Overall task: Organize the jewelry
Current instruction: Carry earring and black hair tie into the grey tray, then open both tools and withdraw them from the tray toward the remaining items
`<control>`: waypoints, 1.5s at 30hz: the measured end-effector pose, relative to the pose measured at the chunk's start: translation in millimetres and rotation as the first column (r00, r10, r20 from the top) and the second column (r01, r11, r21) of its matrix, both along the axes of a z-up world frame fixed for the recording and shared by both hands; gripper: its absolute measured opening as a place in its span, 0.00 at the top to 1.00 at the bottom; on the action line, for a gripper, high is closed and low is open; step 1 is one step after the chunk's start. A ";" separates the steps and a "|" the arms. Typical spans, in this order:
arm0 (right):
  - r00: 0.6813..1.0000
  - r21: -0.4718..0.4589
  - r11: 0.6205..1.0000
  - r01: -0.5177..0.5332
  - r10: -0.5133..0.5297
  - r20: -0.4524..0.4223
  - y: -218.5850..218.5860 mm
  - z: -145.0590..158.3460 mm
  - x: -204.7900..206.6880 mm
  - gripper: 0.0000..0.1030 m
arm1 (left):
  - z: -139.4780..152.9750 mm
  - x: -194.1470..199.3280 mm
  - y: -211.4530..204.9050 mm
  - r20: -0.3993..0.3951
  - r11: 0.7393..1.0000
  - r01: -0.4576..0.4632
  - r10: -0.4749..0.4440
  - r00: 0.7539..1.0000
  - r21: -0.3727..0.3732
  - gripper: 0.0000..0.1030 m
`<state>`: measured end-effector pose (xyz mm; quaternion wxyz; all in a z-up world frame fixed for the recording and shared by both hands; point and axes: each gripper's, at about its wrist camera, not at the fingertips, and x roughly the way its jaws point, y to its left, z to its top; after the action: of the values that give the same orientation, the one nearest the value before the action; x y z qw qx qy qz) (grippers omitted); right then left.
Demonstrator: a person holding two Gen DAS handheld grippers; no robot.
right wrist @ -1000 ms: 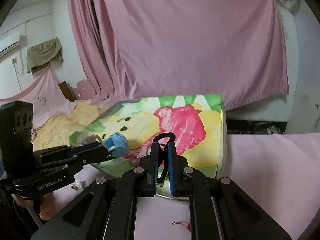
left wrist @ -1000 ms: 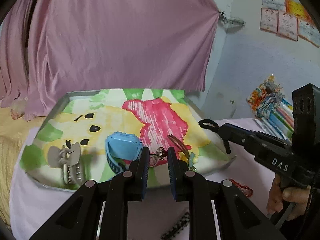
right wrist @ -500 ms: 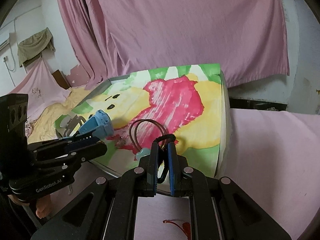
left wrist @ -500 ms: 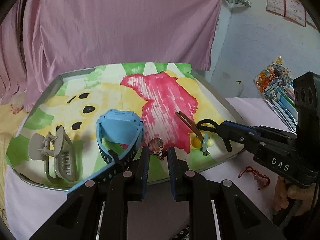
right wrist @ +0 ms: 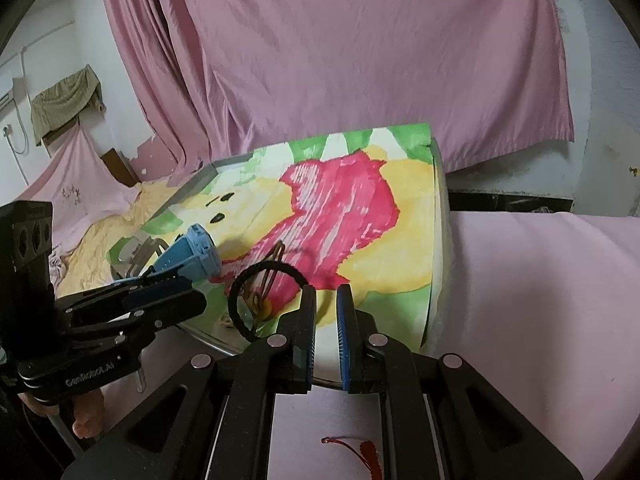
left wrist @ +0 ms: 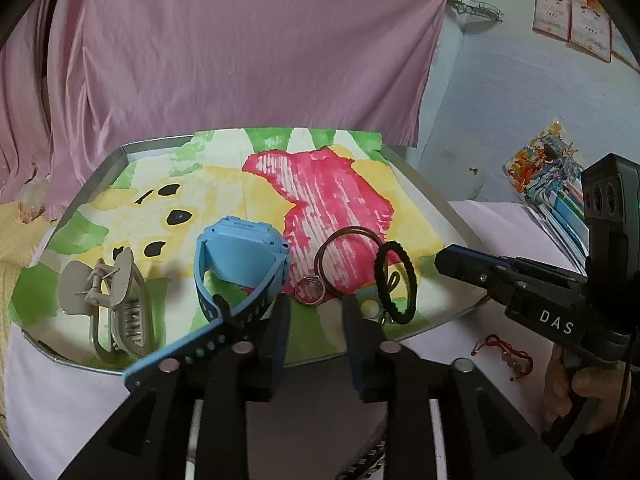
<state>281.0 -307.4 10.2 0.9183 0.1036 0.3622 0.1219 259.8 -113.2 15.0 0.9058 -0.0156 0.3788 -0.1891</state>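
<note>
A metal tray [left wrist: 424, 184] lined with a colourful painted sheet holds a blue watch [left wrist: 240, 252], a grey hair claw [left wrist: 116, 304], a small ring [left wrist: 309, 290] and brown bangles [left wrist: 348, 260]. A black hair tie [left wrist: 394, 280] stands on edge near the tray's front right rim, free of both grippers. My left gripper [left wrist: 316, 320] is open at the tray's front edge, just before the ring. My right gripper [right wrist: 326, 308] is open with nothing between its fingers, and the hair tie [right wrist: 264, 266] sits just left of it. The right gripper's tip [left wrist: 444, 262] hovers right of the tie.
A red string bracelet [left wrist: 504, 354] lies on the pink cloth right of the tray, also seen as a red string [right wrist: 360, 446] under the right gripper. A dark beaded chain [left wrist: 372, 452] lies below the left gripper. A pink curtain hangs behind, and stacked colourful packets [left wrist: 552, 176] lie at the right.
The right gripper carried the black hair tie over the tray, opened and let it go; the tie now stands on the tray. The left gripper's fingers have spread a little wider.
</note>
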 end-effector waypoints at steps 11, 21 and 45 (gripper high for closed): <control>0.989 0.010 0.997 0.071 -0.071 0.130 -13.0 15.3 -23.2 0.54 | 20.0 -26.5 18.2 0.160 0.995 -0.043 0.058 0.985 -0.094 0.31; 0.947 0.045 0.996 0.078 -0.088 0.310 -17.2 34.3 -65.2 0.26 | 31.2 -60.0 39.8 0.299 0.979 -0.116 0.164 0.940 -0.170 0.02; 0.783 -0.011 0.994 0.107 -0.077 0.617 10.1 67.4 -180.9 0.02 | 41.9 -162.0 71.4 0.474 0.953 -0.228 0.297 0.829 -0.197 0.01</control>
<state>100.0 -297.3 77.6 0.9931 0.0548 0.0406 0.0958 97.8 -41.8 56.9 0.9869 -0.0781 0.1128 -0.0849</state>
